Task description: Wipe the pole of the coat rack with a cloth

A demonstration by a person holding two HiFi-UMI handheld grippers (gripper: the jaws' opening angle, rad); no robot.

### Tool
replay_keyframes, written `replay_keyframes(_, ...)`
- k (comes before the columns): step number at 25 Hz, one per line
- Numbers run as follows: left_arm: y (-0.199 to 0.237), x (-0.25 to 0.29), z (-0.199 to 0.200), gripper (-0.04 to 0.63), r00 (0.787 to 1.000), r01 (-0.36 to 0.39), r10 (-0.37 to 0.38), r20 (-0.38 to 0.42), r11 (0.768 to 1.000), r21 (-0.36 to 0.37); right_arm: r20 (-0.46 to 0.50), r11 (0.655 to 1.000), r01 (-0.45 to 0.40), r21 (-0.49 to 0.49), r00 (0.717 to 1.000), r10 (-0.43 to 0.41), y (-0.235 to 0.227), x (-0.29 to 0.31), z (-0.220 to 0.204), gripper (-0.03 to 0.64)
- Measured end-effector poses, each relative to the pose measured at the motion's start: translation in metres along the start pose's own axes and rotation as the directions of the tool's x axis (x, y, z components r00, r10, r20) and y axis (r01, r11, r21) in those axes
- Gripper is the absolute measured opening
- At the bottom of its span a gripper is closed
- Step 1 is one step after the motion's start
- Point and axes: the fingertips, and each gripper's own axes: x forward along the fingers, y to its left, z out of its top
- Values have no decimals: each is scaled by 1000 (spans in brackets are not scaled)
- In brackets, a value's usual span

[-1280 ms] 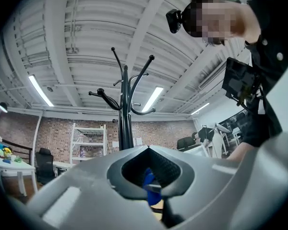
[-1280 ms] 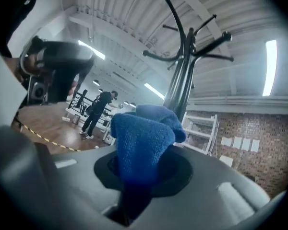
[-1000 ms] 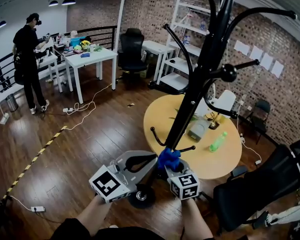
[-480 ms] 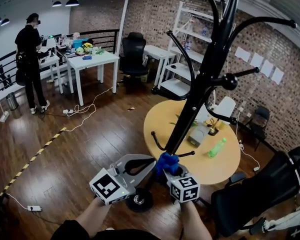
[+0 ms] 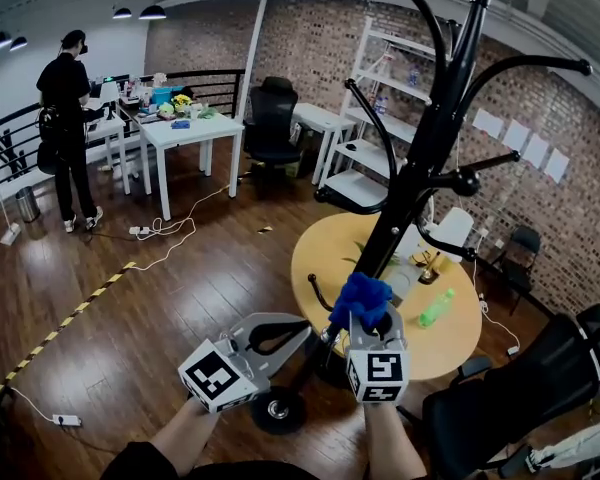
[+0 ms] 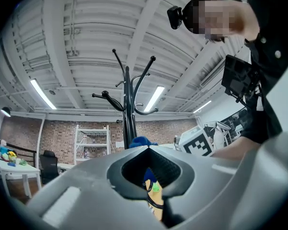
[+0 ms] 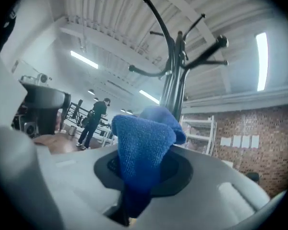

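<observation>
Blue cloth (image 7: 144, 147) is bunched in the right gripper (image 5: 364, 320), jaws clamped tight on it. The wad sits against the lower coat rack pole (image 5: 412, 183), mid-frame. The left gripper (image 5: 302, 330) is just beside it, jaws closed together on nothing. The pole's foot is mostly hidden behind the two grippers, and one hook runs off the upper edge. Further back there's one round wooden table (image 5: 325, 253) with one green bottle (image 5: 435, 308), one white table (image 5: 195, 128), and one person (image 5: 65, 98) at upper left.
</observation>
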Motion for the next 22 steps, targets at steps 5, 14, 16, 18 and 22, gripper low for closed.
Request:
replay_keyframes(5, 3, -6, 8, 3, 1000, -5, 5, 8, 1000, 21, 180, 984, 84, -158, 982, -55, -22, 2, 89, 78)
replay_keyframes(14, 5, -16, 23, 3, 999, -15, 13, 41, 999, 31, 380, 955, 212, -208, 917, -121, -47, -13, 212, 78)
replay_keyframes(16, 5, -15, 24, 3, 999, -15, 13, 39, 999, 32, 440, 954, 206, -220, 894, -91, -41, -26, 237, 78)
replay_keyframes(18, 4, -13, 25, 3, 999, -13, 11, 44, 999, 36, 507, 956, 204, -212, 859, -70, -31, -48, 264, 78)
replay_keyframes(22, 7, -9, 26, 3, 999, -13, 11, 44, 999, 36, 620, 948, 221, -231, 784, -32, -18, -91, 307, 78)
